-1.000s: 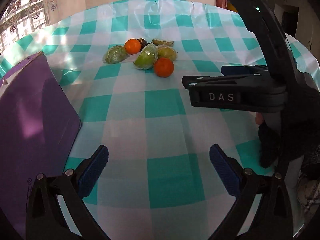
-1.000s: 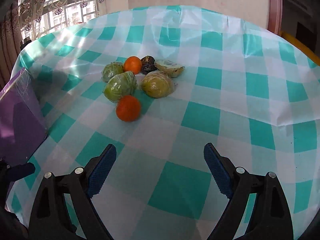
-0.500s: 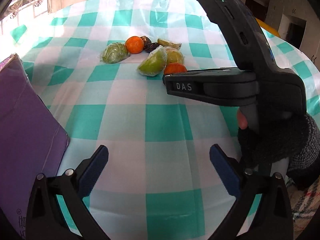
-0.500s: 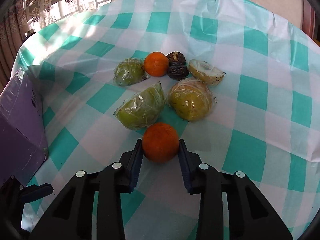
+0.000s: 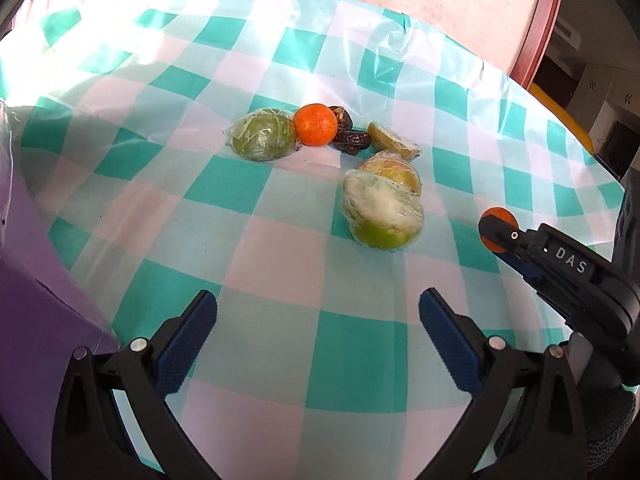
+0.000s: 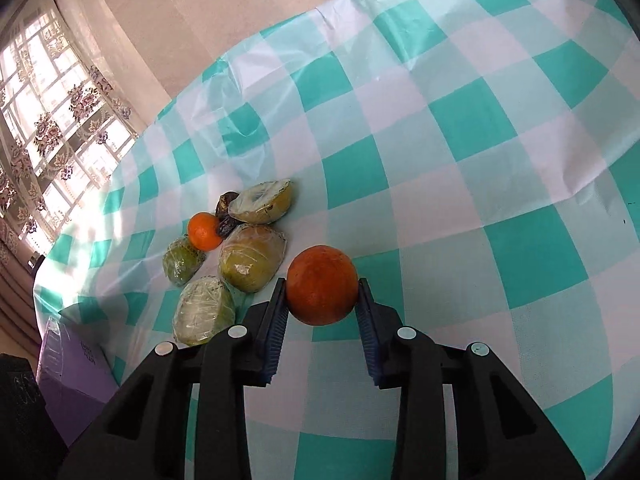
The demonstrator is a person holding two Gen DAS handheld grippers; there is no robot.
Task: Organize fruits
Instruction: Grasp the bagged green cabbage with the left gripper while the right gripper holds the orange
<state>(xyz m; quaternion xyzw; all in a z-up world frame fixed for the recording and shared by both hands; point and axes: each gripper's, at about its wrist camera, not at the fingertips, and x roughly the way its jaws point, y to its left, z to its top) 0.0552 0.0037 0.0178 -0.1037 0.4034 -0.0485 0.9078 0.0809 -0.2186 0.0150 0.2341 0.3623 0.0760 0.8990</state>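
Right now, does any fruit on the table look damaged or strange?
Nothing looks spilled. The wrapped green fruit nearest the left gripper is a cut half, pale flesh showing. The right gripper holds an intact orange.

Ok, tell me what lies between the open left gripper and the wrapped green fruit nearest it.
Nothing: in the left wrist view, only bare checked tablecloth stretches from the left gripper to the wrapped green fruit.

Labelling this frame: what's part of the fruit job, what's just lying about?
Job:
held orange in right gripper
second orange
wrapped green fruits
wrapped cut fruits
dates
left gripper, open

Lying about:
checked tablecloth
purple box
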